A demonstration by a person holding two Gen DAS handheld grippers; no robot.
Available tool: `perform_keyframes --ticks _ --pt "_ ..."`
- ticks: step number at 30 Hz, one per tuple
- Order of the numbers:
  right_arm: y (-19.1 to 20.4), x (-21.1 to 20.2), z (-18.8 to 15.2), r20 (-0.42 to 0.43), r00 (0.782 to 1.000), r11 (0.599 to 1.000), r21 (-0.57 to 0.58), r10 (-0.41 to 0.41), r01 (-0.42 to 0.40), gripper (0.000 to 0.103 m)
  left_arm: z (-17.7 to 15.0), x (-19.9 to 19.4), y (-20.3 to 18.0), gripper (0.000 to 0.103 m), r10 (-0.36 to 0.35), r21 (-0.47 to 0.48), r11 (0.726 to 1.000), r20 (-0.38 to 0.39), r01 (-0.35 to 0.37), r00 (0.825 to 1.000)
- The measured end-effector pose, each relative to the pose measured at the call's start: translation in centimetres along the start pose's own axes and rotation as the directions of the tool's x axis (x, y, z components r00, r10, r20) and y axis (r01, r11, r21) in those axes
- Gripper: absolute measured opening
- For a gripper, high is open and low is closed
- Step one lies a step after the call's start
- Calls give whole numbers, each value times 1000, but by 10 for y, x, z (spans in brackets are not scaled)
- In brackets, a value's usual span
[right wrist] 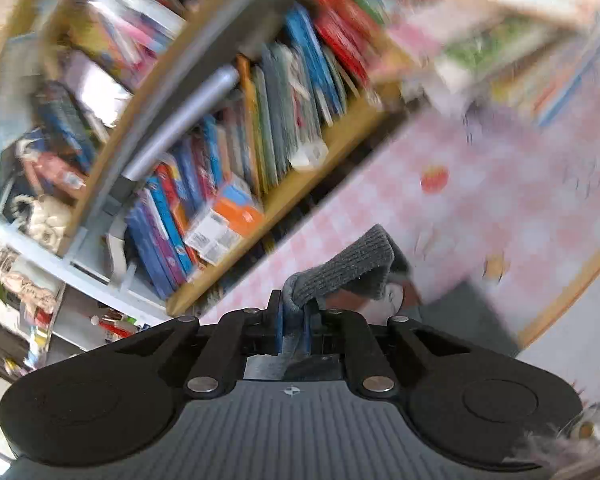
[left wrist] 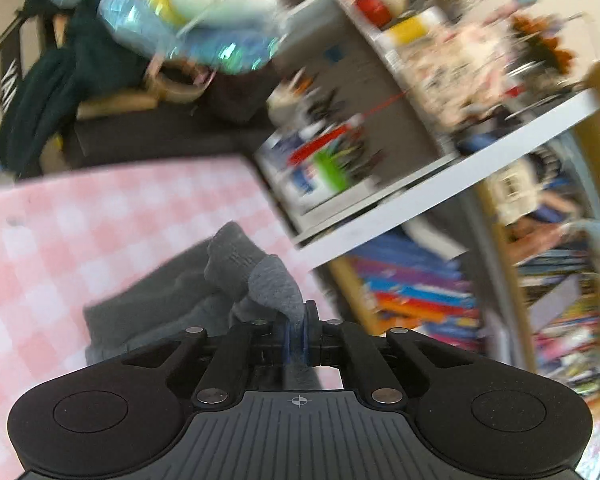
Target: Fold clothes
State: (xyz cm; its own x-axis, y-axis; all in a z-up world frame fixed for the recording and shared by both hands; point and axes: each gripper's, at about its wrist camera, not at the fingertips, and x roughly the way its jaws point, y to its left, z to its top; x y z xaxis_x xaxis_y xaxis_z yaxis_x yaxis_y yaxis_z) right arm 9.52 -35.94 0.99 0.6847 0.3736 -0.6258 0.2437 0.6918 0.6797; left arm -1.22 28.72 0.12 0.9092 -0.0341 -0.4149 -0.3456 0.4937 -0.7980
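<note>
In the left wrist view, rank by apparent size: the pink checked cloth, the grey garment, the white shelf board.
1. pink checked cloth
2. grey garment, though nearness to the camera enlarges it
3. white shelf board

Pink checked cloth (left wrist: 80, 240) lay open left of the grey garment (left wrist: 160, 300), passage unobstructed. Bookshelf (left wrist: 420, 292) stood close right of the garment, blocking that side. Dark furniture (left wrist: 160, 136) bounded the cloth beyond.

A pink-checked surface (left wrist: 80, 216) carries a grey garment (left wrist: 148, 300), which lies near its bookshelf-side edge.
</note>
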Motion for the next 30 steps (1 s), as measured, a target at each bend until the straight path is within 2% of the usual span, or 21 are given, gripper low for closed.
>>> perform_keyframes --ticks 3,4,7,9,11,13,16,18,20,24,28,29,30 --pt "2 -13 1 14 1000 999 -37 22 -21 9 -14 -4 31 4 74 -51 996 -67 -77 995" --pt "-10 -4 -7 -25 999 999 -24 -25 24 9 -24 0 45 4 124 -68 989 -104 -132 987" --pt "-37 17 -30 -112 984 991 -5 -137 137 9 -47 6 77 4 211 -131 964 -152 -232 966" --pt "-39 20 -36 -110 982 988 -5 -151 151 9 -50 7 79 4 205 -153 962 -132 -225 970" --pt "-31 17 -33 -93 986 990 -30 -141 139 9 -47 8 70 4 190 -128 970 -120 -205 974" --pt "-15 9 -24 -43 994 993 -73 -98 95 9 -40 3 53 4 139 -82 986 -91 -146 986" --pt "16 -16 -10 78 996 987 -161 36 -23 9 -30 -10 29 4 37 -26 999 -30 -37 999" --pt "23 -19 -9 100 995 978 -210 32 -10 9 -28 -15 24 4 27 -5 1000 -20 -27 999" --pt "22 -13 -10 93 996 972 -234 -12 34 9 -31 -11 36 4 75 -12 997 -45 -76 996" --pt "-11 20 -28 -29 983 970 -168 -181 174 9 -50 -1 66 4 208 -38 976 -121 -214 971" --pt "-19 17 -39 -41 980 974 -130 -194 187 12 -53 -8 67 11 242 -35 968 -114 -247 964" --pt "-20 12 -39 -35 981 975 -119 -191 185 17 -52 -10 64 12 247 -29 967 -112 -251 963" --pt "-22 7 -39 -29 981 977 -103 -190 186 29 -51 -12 62 16 251 -24 967 -111 -255 962"
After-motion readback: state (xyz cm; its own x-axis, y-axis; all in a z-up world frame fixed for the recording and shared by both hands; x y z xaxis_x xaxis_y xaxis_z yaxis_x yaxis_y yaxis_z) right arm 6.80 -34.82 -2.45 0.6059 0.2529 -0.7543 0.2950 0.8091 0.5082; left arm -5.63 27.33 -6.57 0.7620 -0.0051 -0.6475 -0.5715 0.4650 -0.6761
